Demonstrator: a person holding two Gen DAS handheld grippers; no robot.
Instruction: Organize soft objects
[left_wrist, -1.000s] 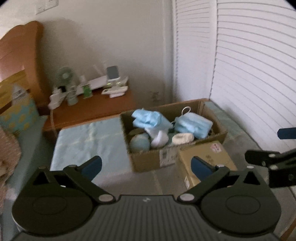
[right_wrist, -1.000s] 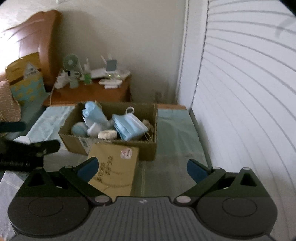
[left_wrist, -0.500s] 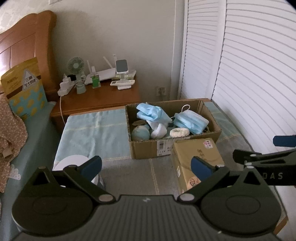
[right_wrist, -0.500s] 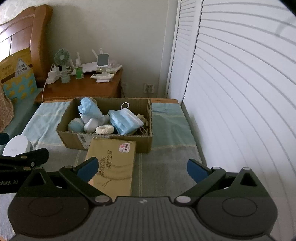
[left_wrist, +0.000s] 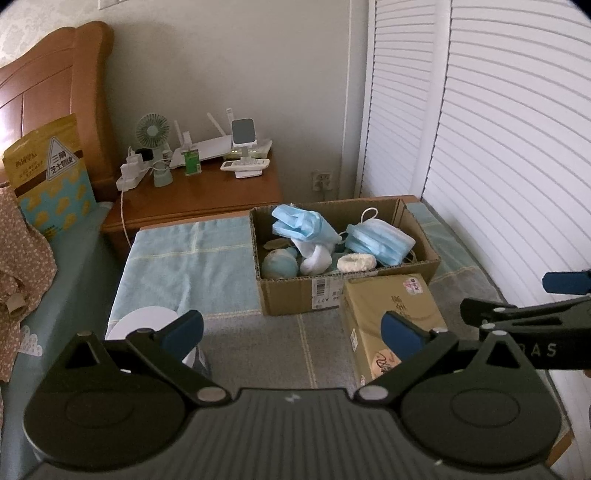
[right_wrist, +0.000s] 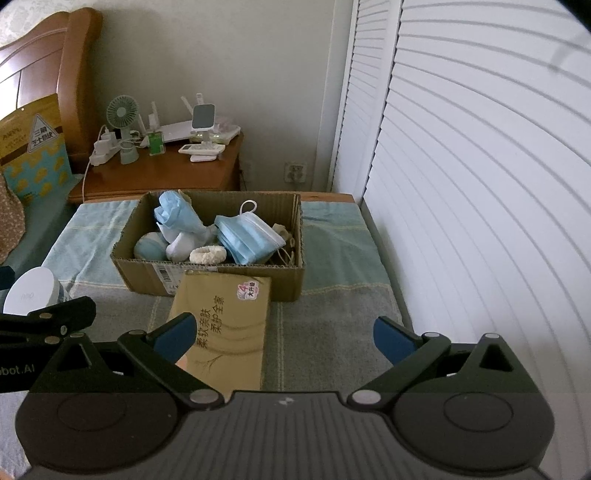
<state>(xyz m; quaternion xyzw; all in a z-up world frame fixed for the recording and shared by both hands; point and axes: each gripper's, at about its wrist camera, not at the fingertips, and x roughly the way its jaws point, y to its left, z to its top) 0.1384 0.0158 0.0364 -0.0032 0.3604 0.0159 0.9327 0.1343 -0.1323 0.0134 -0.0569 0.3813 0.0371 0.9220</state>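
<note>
Hovering near the camera, the left gripper and right gripper both stand spread wide, holding nothing. Farther off, a cardboard box on the towel-covered surface holds blue face masks, a white sock and a white scrunchie. A yellow tissue pack lies touching the box's near wall.

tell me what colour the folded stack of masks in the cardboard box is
Light blue with white ear loops; the stack of masks shows best in the right wrist view.
</note>
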